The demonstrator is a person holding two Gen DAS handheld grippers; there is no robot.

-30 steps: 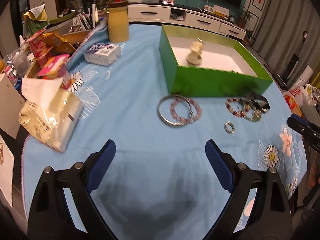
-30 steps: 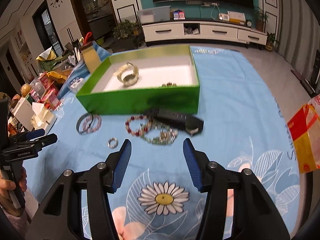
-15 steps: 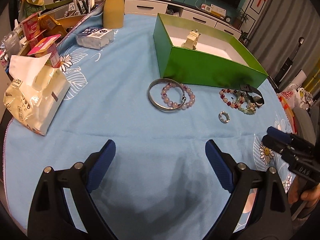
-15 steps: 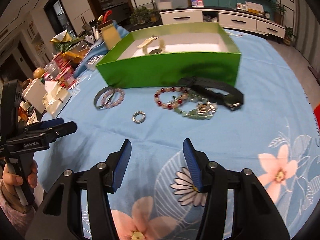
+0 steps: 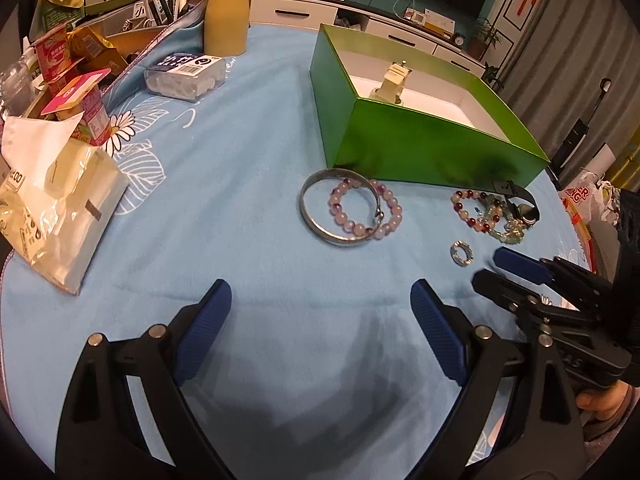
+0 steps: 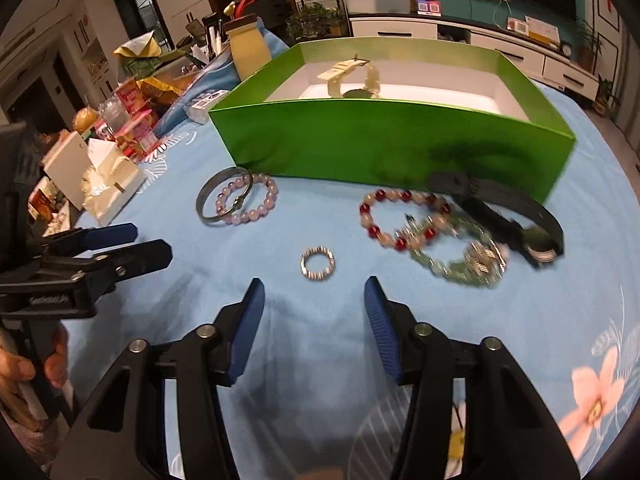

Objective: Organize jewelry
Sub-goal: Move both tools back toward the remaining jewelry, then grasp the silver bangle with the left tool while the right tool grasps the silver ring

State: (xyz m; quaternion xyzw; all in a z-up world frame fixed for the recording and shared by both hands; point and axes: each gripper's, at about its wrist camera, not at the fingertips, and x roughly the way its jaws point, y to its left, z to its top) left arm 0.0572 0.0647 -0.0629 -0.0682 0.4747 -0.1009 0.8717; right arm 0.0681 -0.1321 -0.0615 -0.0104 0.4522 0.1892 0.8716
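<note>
both tongs, jaws apart, have dropped closer; the right gripper [image 6: 314, 308] now lines up on the small ring [image 6: 317, 263] at its 12 o'clock, the left gripper [image 5: 320, 312] empty.

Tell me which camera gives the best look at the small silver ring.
The right wrist view: the small silver ring lies central, just ahead of the open right gripper. The left wrist view shows it smaller, off to the right.

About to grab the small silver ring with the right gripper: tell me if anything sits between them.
Nothing visible does. The small silver ring lies alone on bare blue cloth just ahead of the open right gripper; the bracelets lie off to either side.
</note>
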